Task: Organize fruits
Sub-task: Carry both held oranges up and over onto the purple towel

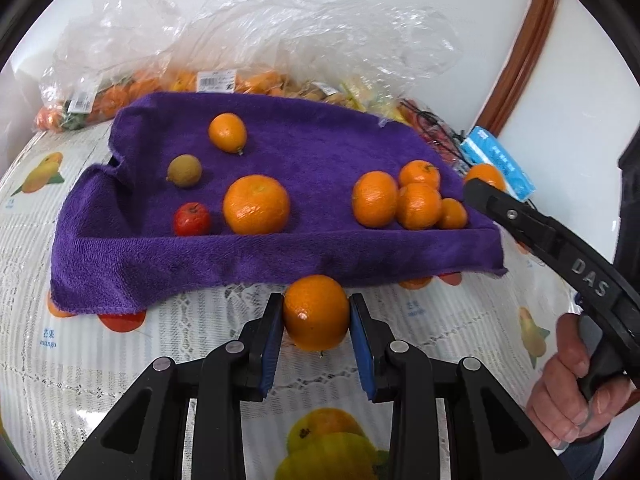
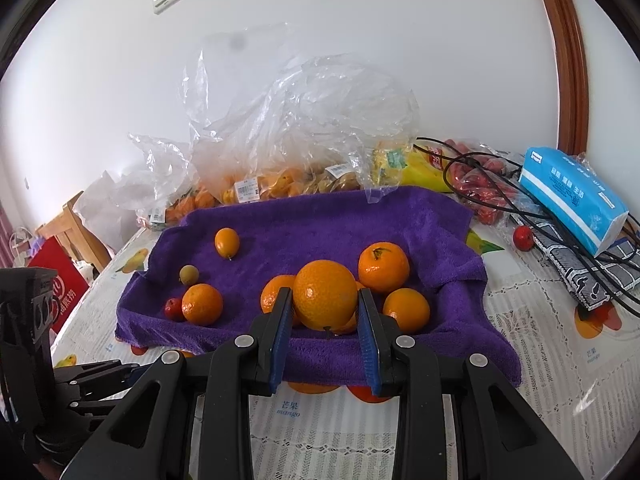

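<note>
Both my tools are loaded. Mandarin (image 1: 317, 312) sits pinched between my left gripper (image 1: 316, 322) pads, held short of the purple towel (image 1: 280, 248) edge, over the fruit-print tablecloth (image 1: 60, 360). Second mandarin (image 2: 325, 295) is clamped in my right gripper (image 2: 325, 316), over the towel's near edge, with the orange cluster (image 2: 384, 268) just past its pads and to their right. So right is nearer the pile; the lone mandarin (image 1: 256, 204) lies ahead-left of my left pads. Both fruits near round, no long axis to align.

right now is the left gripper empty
No, the left gripper is clamped on an orange, held above the tablecloth in front of the purple towel.
</note>
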Demonstrator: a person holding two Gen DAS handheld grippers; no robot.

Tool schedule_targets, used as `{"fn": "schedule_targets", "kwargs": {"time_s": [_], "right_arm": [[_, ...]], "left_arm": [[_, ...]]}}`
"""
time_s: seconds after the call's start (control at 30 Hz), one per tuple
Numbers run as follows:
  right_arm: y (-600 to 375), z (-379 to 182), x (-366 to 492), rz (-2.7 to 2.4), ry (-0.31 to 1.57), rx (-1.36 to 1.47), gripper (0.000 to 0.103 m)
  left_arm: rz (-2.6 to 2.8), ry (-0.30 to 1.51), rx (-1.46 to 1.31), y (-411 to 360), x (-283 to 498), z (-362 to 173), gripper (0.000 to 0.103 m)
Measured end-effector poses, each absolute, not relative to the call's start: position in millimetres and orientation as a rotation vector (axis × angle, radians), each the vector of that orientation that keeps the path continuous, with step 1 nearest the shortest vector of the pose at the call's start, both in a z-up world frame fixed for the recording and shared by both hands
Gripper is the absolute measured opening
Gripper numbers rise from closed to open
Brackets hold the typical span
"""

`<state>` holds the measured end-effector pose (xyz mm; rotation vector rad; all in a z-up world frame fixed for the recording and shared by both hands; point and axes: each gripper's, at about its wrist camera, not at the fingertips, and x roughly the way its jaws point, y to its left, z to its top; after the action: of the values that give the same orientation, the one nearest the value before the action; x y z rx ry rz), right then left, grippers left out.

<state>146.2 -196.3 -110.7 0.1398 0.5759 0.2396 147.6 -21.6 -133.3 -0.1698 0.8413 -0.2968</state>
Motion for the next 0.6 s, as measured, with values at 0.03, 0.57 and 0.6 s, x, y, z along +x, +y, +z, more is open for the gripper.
{"fn": "schedule_targets", "kwargs": {"time_s": [0.03,0.57,0.6], "right_arm": [[-196.3,-110.7,146.2,0.238,0.576,0.141,0.032],[-199.0,-112.3,147.6,0.225,0.576,0.144,0.032],[-199.2,-112.3,147.7,0.224,0.575,0.144,0.032]], "left_arm": [[-0.304,0.834,-0.169,-22.3,146.2,-131.8,0.031],[-0.332,0.751,-0.211,-15.6,134.7,-117.3,0.031],[-0.332,0.749,-0.214,-15.0,134.5,-117.0,0.031]]}}
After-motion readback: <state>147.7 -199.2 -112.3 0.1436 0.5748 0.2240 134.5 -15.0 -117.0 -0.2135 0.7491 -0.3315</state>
